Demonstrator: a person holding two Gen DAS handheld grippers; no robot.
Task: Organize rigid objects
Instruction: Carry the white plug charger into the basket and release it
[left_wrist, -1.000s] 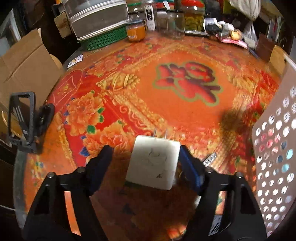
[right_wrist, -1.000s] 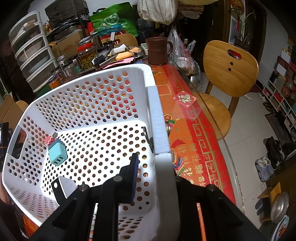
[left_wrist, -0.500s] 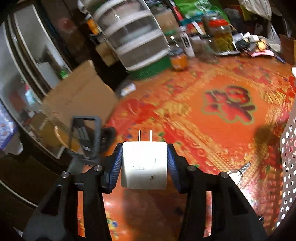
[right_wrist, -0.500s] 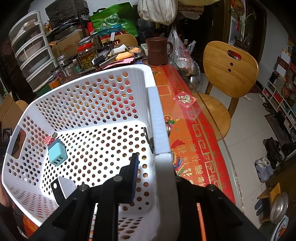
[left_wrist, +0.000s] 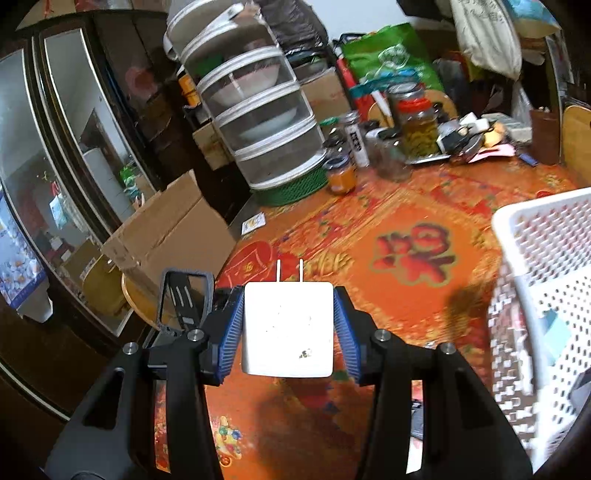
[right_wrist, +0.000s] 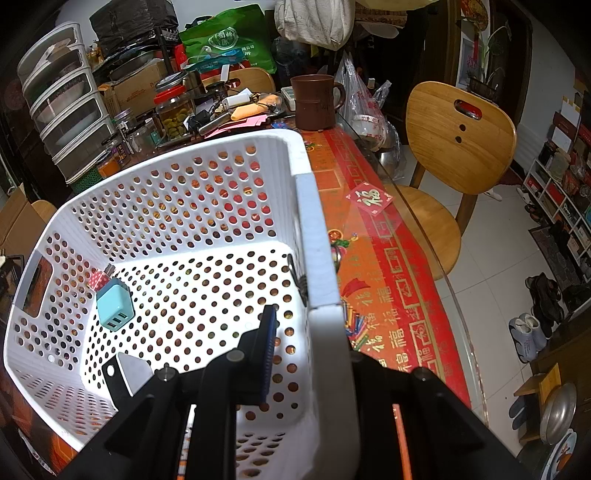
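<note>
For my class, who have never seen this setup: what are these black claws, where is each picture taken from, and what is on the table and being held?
A person holds a two-finger gripper in each hand; each carries a camera looking along its fingers. In the left camera's picture, the left gripper grips a white plug adapter above the red patterned tablecloth. In the right camera's picture, the right gripper clamps the rim of a white perforated basket. Inside lie a light blue charger and a black and white adapter.

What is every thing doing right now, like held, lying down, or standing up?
White charger: held in the left gripper, off the table, prongs pointing away.
Basket: upright, rim clamped by the right gripper.
Blue charger: lying inside the basket.
Brown mug: upright on the table.
</note>
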